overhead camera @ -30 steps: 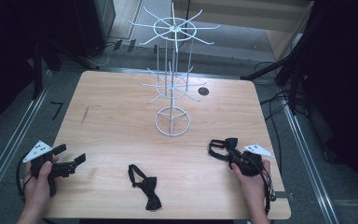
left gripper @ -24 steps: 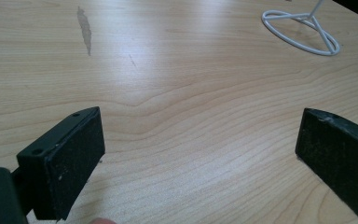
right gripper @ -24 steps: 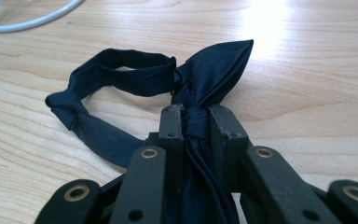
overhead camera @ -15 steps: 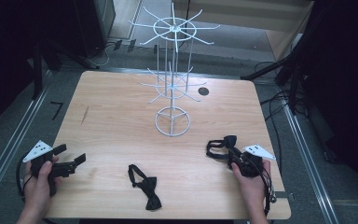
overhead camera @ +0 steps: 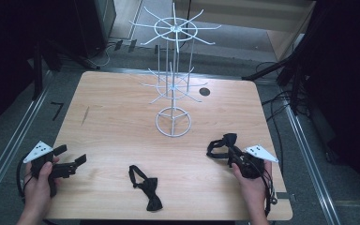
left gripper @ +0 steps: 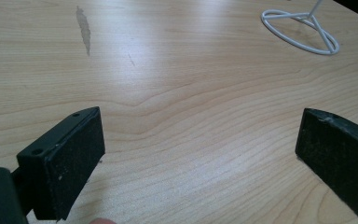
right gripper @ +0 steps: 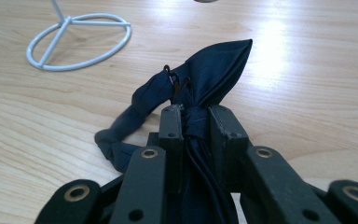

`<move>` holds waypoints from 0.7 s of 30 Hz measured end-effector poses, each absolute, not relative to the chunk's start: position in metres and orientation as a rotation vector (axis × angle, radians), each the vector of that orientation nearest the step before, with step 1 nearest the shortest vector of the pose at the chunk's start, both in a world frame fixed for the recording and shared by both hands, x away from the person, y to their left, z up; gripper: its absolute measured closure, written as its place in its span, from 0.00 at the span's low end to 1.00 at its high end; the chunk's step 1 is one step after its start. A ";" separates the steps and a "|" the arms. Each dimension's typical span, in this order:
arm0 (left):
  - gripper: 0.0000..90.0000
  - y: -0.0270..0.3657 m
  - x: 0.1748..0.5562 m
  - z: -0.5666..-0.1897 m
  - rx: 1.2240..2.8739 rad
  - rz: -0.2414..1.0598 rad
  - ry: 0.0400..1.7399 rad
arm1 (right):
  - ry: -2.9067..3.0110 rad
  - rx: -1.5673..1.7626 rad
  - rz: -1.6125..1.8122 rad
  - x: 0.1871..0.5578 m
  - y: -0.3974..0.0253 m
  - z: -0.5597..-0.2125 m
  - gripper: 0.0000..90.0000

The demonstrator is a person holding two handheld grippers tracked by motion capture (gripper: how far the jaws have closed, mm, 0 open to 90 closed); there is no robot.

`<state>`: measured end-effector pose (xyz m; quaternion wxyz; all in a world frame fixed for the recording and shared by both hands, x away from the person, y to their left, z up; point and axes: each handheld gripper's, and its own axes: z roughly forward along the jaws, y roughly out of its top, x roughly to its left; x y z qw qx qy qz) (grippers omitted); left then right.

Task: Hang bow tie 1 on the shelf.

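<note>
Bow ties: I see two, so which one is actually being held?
The bow tie at the table's right side, pinched in the right hand-held gripper. The other bow tie lies loose near the front edge, untouched.

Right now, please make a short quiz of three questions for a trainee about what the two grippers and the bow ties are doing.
1. True or false: the right gripper is shut on a bow tie.
2. How do the jaws of the left gripper stand? A) wide apart B) shut on a strap C) shut on the wire stand
3. Where is the second bow tie?

Key
1. True.
2. A.
3. It lies flat on the table between the two hands, near the front edge, untouched, in front of the white wire stand.
</note>
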<state>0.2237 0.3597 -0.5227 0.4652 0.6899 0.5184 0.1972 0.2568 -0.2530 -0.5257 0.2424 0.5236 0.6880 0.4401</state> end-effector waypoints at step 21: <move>0.02 0.360 0.222 -0.522 1.696 0.484 1.240 | 1.850 1.345 1.288 0.254 -0.243 -0.500 0.86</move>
